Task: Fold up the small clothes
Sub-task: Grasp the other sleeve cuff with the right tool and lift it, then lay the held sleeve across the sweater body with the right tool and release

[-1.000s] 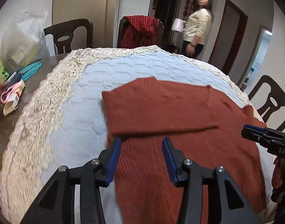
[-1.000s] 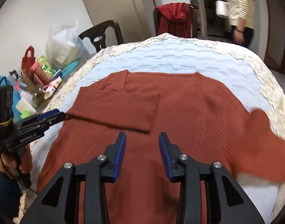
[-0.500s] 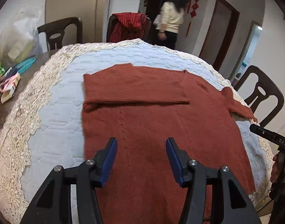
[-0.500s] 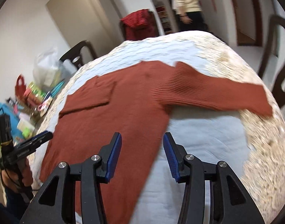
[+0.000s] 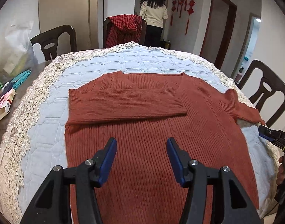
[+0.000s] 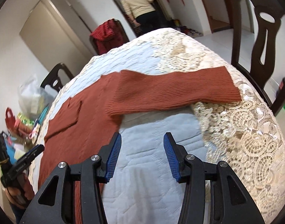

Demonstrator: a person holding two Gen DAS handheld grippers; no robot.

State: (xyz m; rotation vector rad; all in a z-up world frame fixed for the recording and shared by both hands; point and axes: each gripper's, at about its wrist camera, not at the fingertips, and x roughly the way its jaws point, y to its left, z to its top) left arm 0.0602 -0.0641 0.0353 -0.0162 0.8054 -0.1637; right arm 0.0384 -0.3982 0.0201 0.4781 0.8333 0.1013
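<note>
A rust-red knit sweater (image 5: 153, 149) lies flat on a pale blue quilted cover (image 5: 49, 130). One sleeve (image 5: 127, 104) is folded across its chest. The other sleeve (image 6: 176, 91) stretches straight out over the lace border. My left gripper (image 5: 141, 145) hovers open above the sweater's lower body, with nothing between its blue pads. My right gripper (image 6: 142, 138) stands open over bare quilt, just short of the outstretched sleeve and beside the sweater's side edge. Each gripper's fingers also show at the edge of the other's view: the right one's fingers (image 5: 273, 137) and the left one's fingers (image 6: 30, 155).
A lace border (image 6: 245, 130) rims the round table. Dark wooden chairs (image 5: 267, 91) stand around it, one draped with a red checked garment (image 5: 123, 28). Bags and small packages (image 6: 24, 119) clutter the table's left side. A person (image 5: 153, 16) stands at a far doorway.
My right gripper swung right, off the sweater's body to the quilt below the outstretched sleeve, and rolled. The left one shifted over the lower body. Both jaws widened slightly. The person walked away.
</note>
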